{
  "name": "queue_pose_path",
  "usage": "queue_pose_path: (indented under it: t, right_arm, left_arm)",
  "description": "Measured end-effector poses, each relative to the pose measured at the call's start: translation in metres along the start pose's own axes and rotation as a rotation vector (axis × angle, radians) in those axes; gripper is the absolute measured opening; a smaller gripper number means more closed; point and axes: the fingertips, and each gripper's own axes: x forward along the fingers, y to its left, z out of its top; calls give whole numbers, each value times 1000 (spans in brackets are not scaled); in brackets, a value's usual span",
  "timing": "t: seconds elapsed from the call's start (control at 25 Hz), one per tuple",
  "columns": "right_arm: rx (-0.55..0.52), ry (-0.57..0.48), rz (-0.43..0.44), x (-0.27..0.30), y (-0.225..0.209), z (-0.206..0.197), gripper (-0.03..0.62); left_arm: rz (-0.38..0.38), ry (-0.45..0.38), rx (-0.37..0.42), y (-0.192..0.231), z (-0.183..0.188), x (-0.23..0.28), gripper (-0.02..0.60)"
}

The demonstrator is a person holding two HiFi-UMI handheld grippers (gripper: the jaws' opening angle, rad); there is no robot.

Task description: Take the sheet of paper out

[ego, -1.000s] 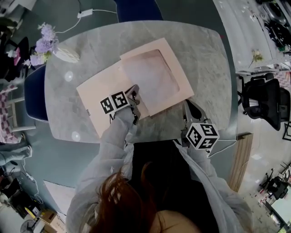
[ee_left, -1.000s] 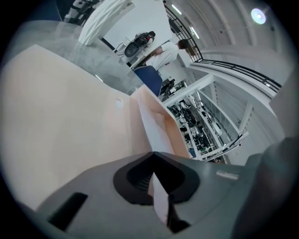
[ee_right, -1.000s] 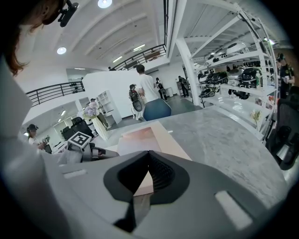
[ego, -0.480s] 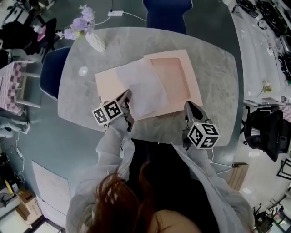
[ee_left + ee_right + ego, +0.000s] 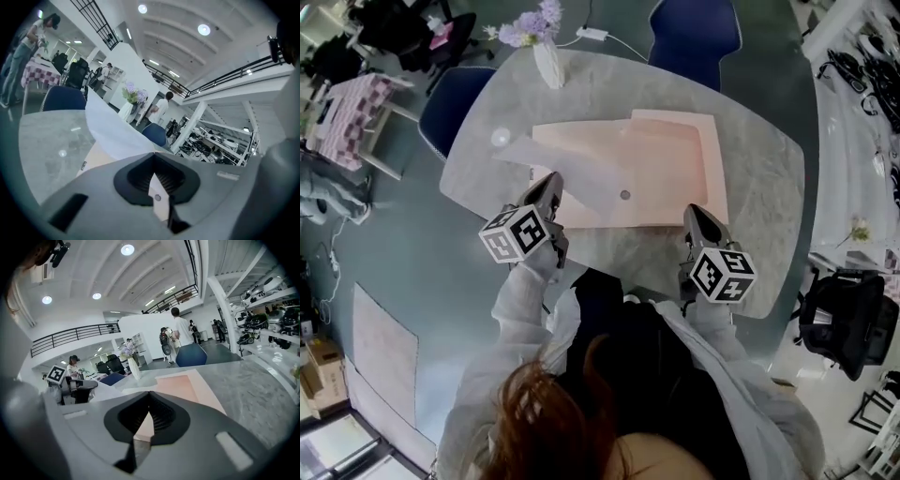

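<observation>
The sheet of paper (image 5: pixel 581 178) is pinched in the left gripper (image 5: pixel 551 182) — the pink folder (image 5: pixel 675 159) is clamped in the right gripper (image 5: pixel 695 212).

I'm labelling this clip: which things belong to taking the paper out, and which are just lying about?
Job: sheet of paper, pink folder, left gripper with jaws shut on the sheet, right gripper pinching the folder's edge.
Lying about: vase of flowers, blue chair.
</observation>
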Motion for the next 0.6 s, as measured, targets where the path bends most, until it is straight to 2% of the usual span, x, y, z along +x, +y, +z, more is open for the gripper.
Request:
queue_pose_path:
  t: [0.2,0.48,0.6]
  right_arm:
    - [-39,-23,53,-20,23,-3,11]
    - [-65,-70,98,-63,44,-5,11]
    - [-89,-84,114,-82,54,-11,11]
  left_arm:
    - [30,-65,121,-15,6,-48,0]
    - [54,-116,397,-57,-12,-97,0]
    - [39,-129,478,-78,-27,-113,0]
